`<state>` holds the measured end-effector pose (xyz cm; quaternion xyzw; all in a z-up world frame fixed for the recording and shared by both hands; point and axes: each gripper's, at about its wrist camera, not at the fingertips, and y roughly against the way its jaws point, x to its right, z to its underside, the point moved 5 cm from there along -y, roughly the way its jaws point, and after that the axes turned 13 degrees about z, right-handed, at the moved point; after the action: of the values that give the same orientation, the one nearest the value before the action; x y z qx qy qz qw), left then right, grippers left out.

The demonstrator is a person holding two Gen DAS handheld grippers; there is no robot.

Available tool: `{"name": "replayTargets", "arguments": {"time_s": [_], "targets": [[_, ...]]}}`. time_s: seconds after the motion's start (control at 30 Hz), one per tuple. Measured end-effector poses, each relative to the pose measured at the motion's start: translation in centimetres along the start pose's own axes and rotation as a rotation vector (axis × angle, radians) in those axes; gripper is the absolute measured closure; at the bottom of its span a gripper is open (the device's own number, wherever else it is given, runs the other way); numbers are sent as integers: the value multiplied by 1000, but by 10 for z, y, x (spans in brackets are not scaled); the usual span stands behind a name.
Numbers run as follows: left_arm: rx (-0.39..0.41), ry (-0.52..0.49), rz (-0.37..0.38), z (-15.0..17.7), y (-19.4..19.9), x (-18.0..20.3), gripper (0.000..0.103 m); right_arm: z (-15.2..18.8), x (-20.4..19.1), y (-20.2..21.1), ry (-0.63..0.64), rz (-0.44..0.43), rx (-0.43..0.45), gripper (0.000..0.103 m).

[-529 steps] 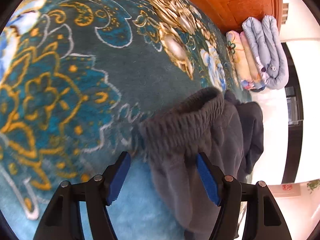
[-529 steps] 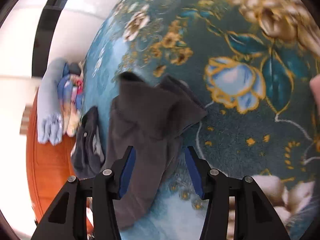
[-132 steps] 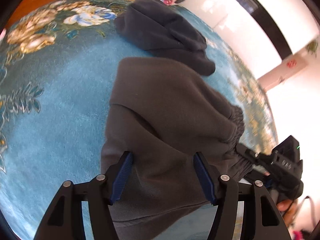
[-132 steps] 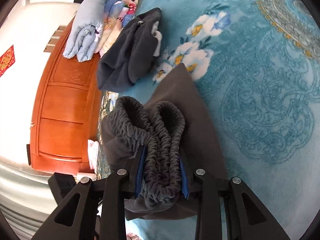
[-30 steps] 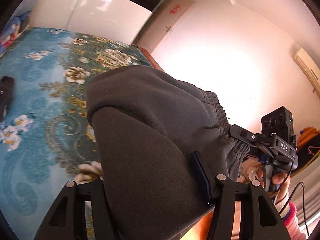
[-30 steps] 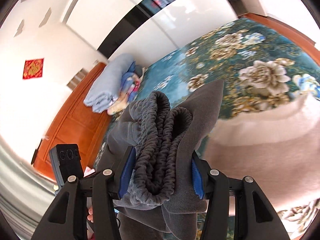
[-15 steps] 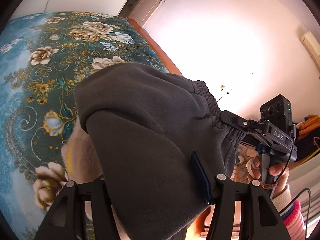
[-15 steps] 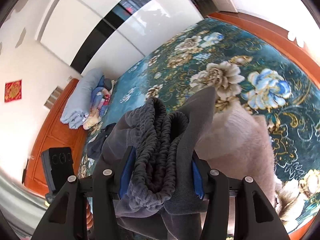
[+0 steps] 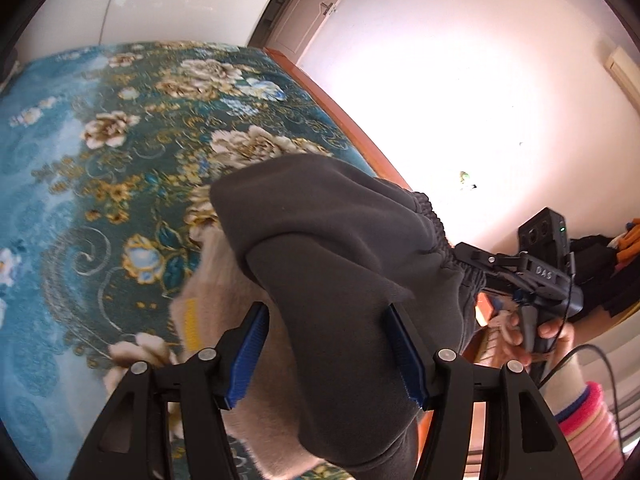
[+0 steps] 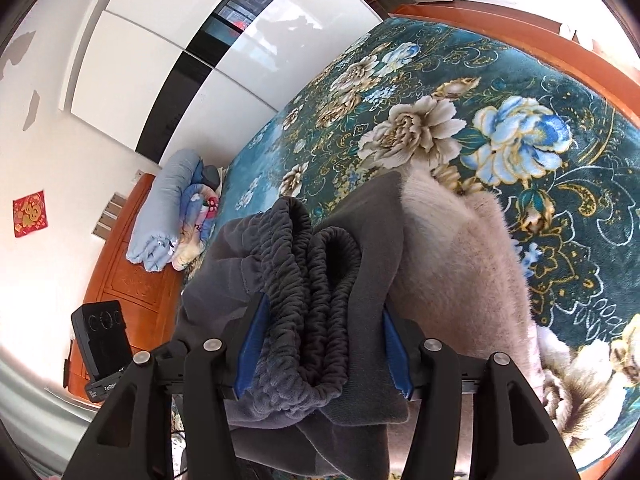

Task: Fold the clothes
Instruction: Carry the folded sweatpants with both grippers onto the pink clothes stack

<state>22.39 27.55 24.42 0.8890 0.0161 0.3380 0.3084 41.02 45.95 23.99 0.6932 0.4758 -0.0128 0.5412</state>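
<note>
1. We see the folded grey trousers (image 9: 340, 280) held up above the bed blanket (image 9: 100, 160), a teal plush cover with gold and cream flowers.

2. In the right wrist view, the right gripper (image 10: 320, 344) is clamped on the gathered elastic waistband (image 10: 308, 280), which is bunched in two ridged folds between the blue pads (image 10: 250, 344). The cloth fills the whole gap and spills below the jaws.

3. In the left wrist view, the left gripper (image 9: 334, 350) has its jaws spread wide. The folded end of the trousers lies between them, pressing against the right-hand blue pad (image 9: 406, 356), while a gap shows beside the left-hand pad. We judge the jaws parted rather than pinching.

4. A pale pink fluffy garment (image 10: 460, 272) lies on the blanket just under the trousers; a yellow tag on it shows in the left view, its print too small to read.

5. The right gripper also shows in the left view (image 9: 480, 264), held in a hand (image 9: 536, 336) with a striped pink cuff. Its side carries white letters that we read as "DAS".

6. The left unit's camera block (image 10: 102, 336) appears at the edge of the right view; a small label at its base is not legible.

7. A red square wall sticker (image 10: 30, 212) bears a gold character. Rolled bedding (image 10: 172, 216) lies by the wooden headboard (image 10: 132, 276).
</note>
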Motion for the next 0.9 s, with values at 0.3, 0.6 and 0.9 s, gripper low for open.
{"name": "replayTargets", "arguments": {"time_s": [0.3,0.6,0.9], "targets": [[14,-180,-89,0,2,43,39,-7,-35,43,154,151,130,47],[-89,-208,-130,38,-43,26,39,38,-72,-12,373,225,60,47],[-103,-202,-173,46,-52,13,39,48,-60,-30,323,225,60,47]]}}
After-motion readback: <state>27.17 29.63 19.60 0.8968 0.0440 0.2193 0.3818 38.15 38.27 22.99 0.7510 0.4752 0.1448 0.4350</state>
